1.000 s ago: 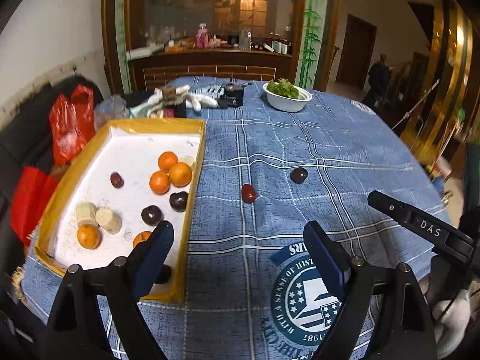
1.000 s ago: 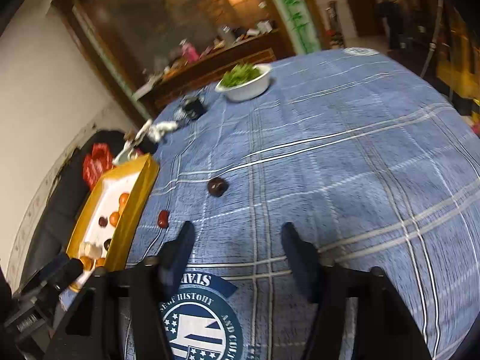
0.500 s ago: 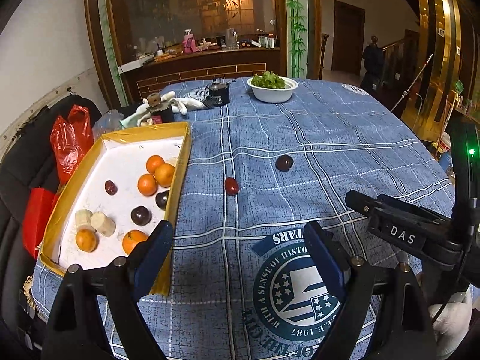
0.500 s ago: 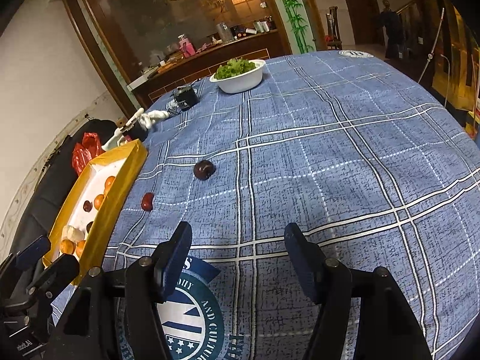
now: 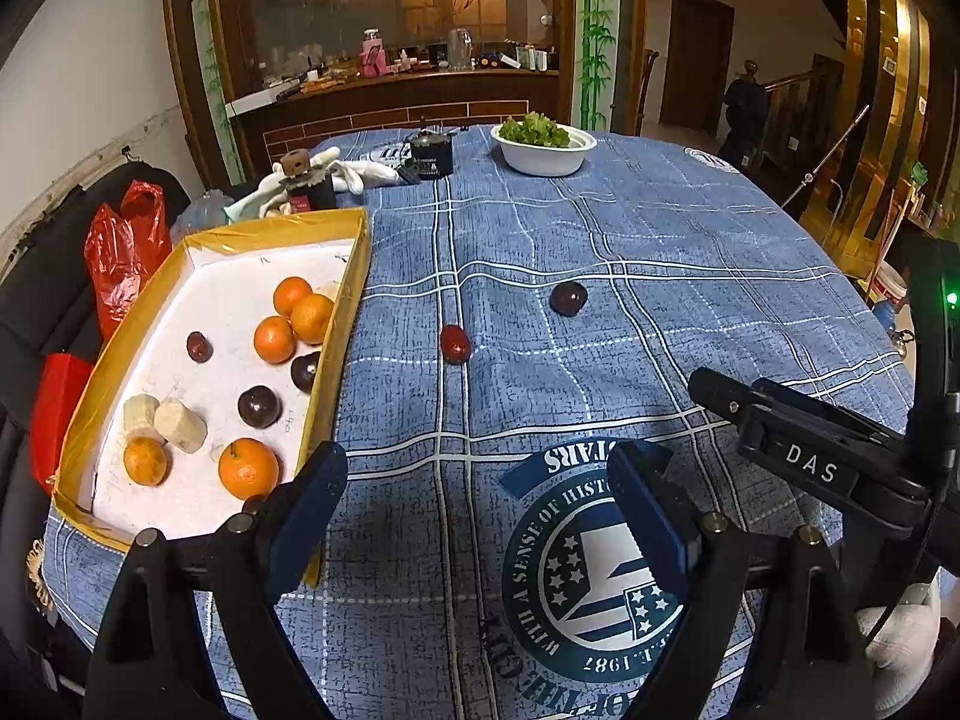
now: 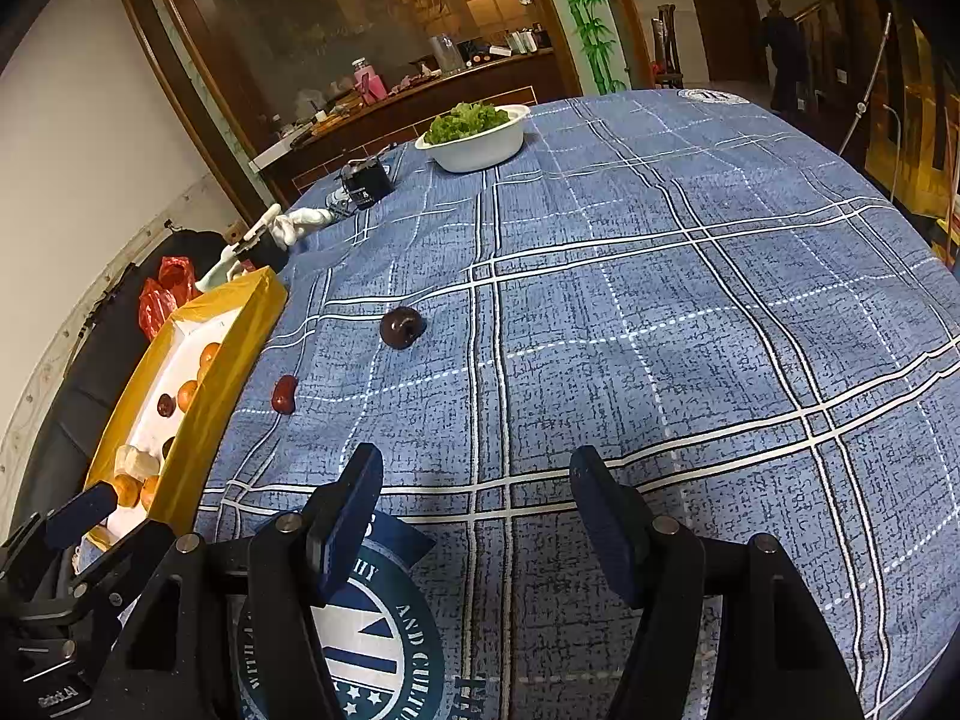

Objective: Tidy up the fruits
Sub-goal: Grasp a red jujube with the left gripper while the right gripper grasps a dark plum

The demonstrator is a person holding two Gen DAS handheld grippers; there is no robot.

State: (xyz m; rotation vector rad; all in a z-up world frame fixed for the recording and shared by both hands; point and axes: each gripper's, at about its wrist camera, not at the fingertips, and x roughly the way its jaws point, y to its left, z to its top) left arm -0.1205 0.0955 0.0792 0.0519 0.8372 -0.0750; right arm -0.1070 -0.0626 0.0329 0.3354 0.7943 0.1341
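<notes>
Round tabletop point(image 5: 690, 252) under blue plaid cloth with a printed navy seal. Landmark: yellow-rimmed, white-lined shallow cardboard box point(image 5: 336, 324) point(image 6: 240, 354).

Inside box: five small orange mandarins point(image 5: 273, 339), three dark purple round plums point(image 5: 259, 406), one small dark red fruit point(image 5: 198, 346), two pale beige cut chunks point(image 5: 180, 425).

Outside box, on cloth: small glossy red oval fruit point(image 5: 455, 344) point(image 6: 284, 394) just right of box's long side, not touching. Dark purple round plum point(image 5: 568, 298) point(image 6: 401, 327) further right of box, apart from red fruit.

Beyond box's far end: white cloth gloves point(image 5: 360, 174), black device point(image 5: 430, 155), white bowl of green leaves point(image 5: 543, 147) point(image 6: 477, 135).

Left hand-held gripper point(image 5: 480, 516): fingers spread wide, nothing between, above cloth at box's near right corner. Right hand-held gripper point(image 6: 477, 510): fingers spread, nothing between, over bare cloth well right of box, near the seal.
</notes>
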